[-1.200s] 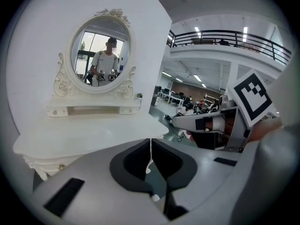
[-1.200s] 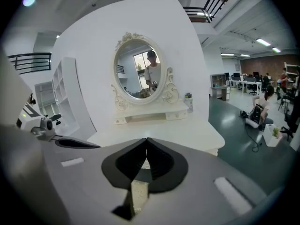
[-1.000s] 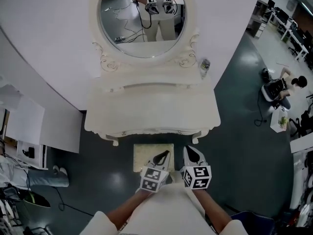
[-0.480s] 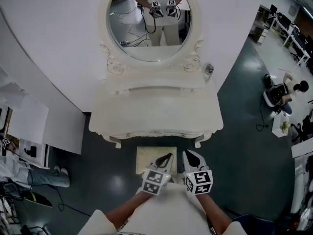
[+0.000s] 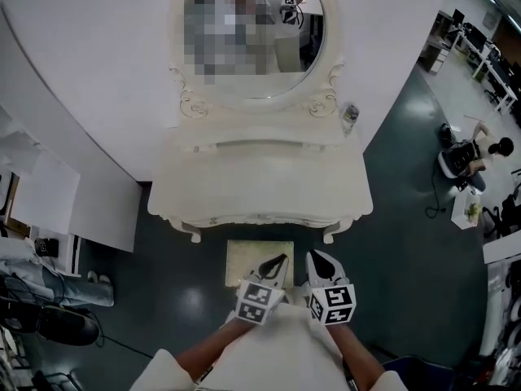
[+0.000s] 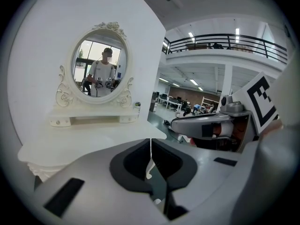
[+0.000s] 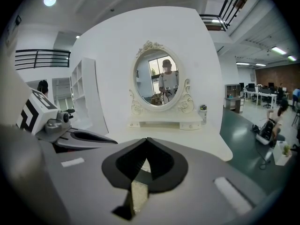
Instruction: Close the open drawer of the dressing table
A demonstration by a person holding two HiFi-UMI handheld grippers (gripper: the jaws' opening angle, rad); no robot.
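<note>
**Dressing table [image 5: 260, 182]: long axis crosswise, front toward you.**
Your left gripper [image 5: 281, 258] and right gripper [image 5: 314, 255], jaws pressed together and empty, point at its front.

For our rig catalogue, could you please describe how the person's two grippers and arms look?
The left gripper and right gripper match: pale grey shells tapering to pointed jaws with black linings. Each carries a white cube printed with black square markers. The person wears short white sleeves that leave the forearms bare.
</note>
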